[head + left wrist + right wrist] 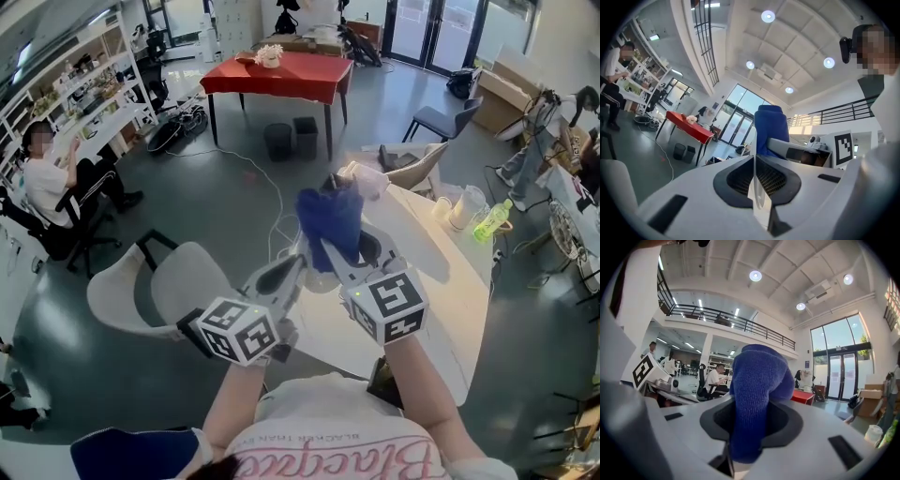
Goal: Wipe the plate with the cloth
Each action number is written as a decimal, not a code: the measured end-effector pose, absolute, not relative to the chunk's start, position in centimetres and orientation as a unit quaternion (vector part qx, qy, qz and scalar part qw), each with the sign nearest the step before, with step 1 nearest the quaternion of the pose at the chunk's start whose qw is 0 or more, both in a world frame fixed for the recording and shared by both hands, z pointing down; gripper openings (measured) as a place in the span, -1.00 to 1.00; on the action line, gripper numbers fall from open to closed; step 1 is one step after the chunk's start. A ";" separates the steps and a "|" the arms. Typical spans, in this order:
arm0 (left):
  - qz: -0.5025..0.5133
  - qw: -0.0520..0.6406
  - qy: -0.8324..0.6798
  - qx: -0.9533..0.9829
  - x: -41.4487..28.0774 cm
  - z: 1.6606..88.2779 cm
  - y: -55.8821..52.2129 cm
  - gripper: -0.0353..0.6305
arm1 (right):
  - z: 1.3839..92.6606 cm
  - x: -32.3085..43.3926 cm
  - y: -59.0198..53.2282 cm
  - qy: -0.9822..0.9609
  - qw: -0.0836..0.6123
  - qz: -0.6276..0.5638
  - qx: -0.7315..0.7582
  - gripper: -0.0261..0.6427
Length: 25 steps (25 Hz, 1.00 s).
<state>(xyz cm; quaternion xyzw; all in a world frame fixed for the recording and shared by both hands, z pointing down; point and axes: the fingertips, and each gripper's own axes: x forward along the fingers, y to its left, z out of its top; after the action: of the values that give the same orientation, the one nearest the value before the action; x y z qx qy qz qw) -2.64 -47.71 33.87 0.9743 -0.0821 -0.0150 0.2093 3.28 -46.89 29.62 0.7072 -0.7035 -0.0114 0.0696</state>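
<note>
My right gripper (pixel 330 253) (pixel 750 404) is shut on a bunched blue cloth (pixel 330 220) (pixel 757 380). The cloth stands up out of its jaws and also shows in the left gripper view (pixel 771 129). My left gripper (pixel 292 267) (pixel 755 161) is held close beside it on the left. Its jaws are shut on the thin translucent rim of a plate (pixel 760 199), seen edge-on. I cannot make the plate out in the head view. Both grippers are raised in front of the person, above the near edge of the white table (pixel 441 281).
A white jug (pixel 466 206) and a green bottle (pixel 494 220) stand at the table's far right. A white chair (pixel 159 291) is to the left of the table. A red table (pixel 281 75) stands further back, and a seated person is at the far left.
</note>
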 end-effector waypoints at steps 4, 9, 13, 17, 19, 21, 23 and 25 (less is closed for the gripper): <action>-0.019 0.192 -0.087 0.977 -2.6 33.5 -47.9 -0.85 | 29.9 6.4 -45.8 -0.669 0.065 -0.002 0.740 -0.59; -0.026 0.203 -0.094 0.974 -2.9 33.5 -48.8 -0.85 | 30.3 8.8 -44.1 -0.639 0.058 0.012 0.767 -0.59; -0.030 0.217 -0.097 0.971 -3.0 33.8 -49.3 -0.85 | 29.4 7.4 -42.1 -0.658 0.036 0.012 0.752 -0.59; -0.033 0.222 -0.099 0.969 -2.9 33.9 -49.3 -0.85 | 29.3 4.2 -42.2 -0.697 0.037 0.016 0.716 -0.59; -0.033 0.223 -0.098 0.969 -2.9 34.0 -49.0 -0.85 | 29.8 2.6 -42.7 -0.713 0.042 0.018 0.700 -0.58; -0.033 0.224 -0.096 0.969 -2.8 34.1 -48.7 -0.85 | 30.3 1.2 -43.3 -0.724 0.051 0.018 0.688 -0.59; -0.033 0.223 -0.094 0.970 -2.8 34.1 -48.5 -0.85 | 31.1 0.0 -44.0 -0.731 0.068 0.018 0.678 -0.58; -0.032 0.222 -0.094 0.970 -2.8 34.0 -48.4 -0.85 | 32.0 -0.9 -44.6 -0.740 0.091 0.025 0.666 -0.58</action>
<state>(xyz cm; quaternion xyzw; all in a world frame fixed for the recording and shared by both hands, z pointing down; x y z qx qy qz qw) -2.82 -48.35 34.02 0.9700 -0.0941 -0.0321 0.2220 -0.95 -44.58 31.99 0.6655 -0.7403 0.0255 0.0911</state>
